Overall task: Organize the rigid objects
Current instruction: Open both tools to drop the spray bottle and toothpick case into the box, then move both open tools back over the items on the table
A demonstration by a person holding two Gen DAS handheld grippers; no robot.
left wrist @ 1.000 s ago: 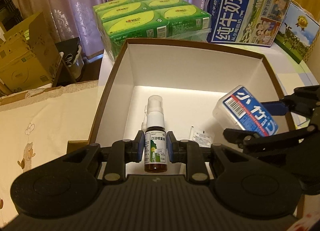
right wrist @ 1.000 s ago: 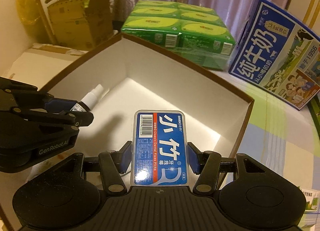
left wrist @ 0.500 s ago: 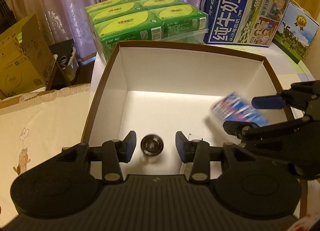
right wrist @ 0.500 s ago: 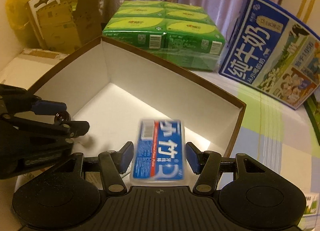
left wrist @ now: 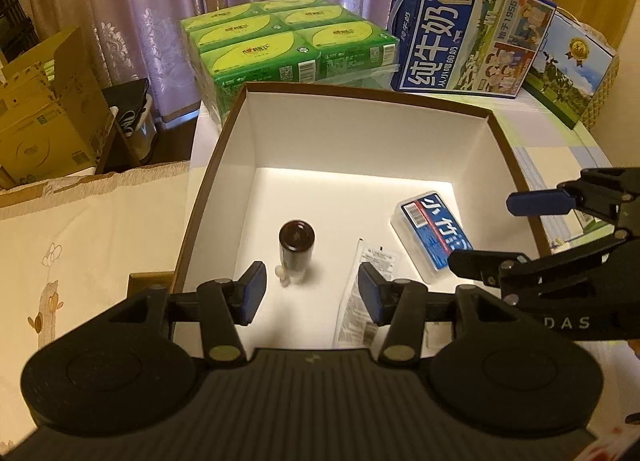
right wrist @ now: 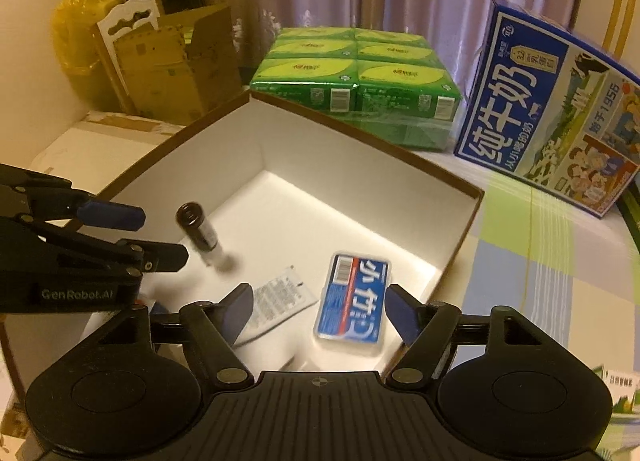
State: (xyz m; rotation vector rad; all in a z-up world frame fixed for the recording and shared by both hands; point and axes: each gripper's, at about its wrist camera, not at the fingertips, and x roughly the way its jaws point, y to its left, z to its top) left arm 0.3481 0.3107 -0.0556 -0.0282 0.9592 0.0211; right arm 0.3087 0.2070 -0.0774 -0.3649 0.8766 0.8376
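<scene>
The blue milk carton [right wrist: 552, 117] reads "纯牛奶" in large white characters, with "1956" beside them. The left gripper [right wrist: 160, 235] body carries "GenRobot.AI". The right gripper [left wrist: 492, 233] shows the letters "DAS". The blue floss-pick case [right wrist: 352, 299] bears white characters and a barcode, its small print unreadable.

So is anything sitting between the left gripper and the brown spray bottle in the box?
Nothing visible. The left gripper is open above the white box, and the brown spray bottle lies just beyond its fingertips; the paper sachet is off to the side.
</scene>
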